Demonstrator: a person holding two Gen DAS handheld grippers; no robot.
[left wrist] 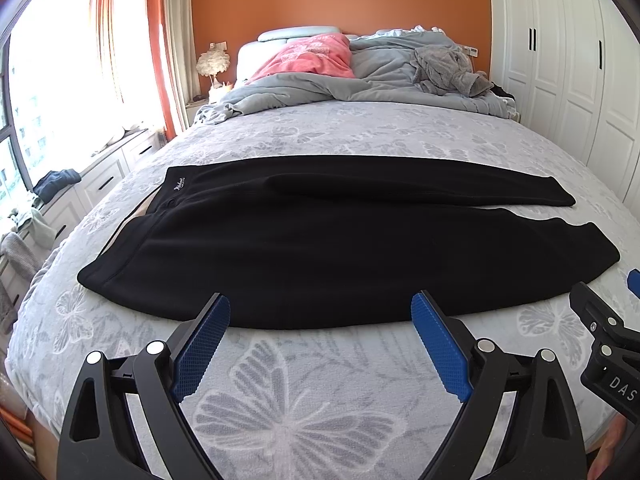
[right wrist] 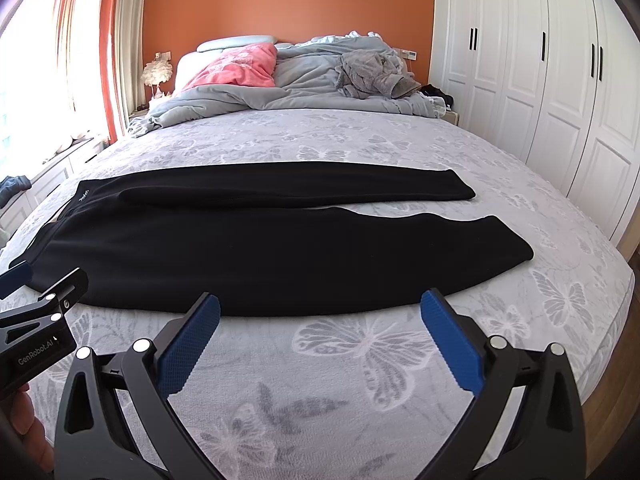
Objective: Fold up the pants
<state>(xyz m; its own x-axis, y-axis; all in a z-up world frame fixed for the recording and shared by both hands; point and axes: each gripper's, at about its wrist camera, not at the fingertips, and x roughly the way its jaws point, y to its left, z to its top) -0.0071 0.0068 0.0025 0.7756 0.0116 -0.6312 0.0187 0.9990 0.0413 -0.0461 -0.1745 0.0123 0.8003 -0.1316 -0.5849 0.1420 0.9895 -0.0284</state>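
Hovering tilted down beside the black pants [left wrist: 320, 248], both grippers' jaws gape empty

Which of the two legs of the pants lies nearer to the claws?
The front leg, the wider-looking one; the back leg lies toward the pillows.

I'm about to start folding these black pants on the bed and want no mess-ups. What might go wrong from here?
1. The black pants lie with two legs apart; lifting only the near leg may fold it unevenly over the far leg.
2. Both open tools, left and right, hover at the near edge; they might pinch the butterfly bedspread along with the fabric.
3. The thick fabric may slip from the pads.
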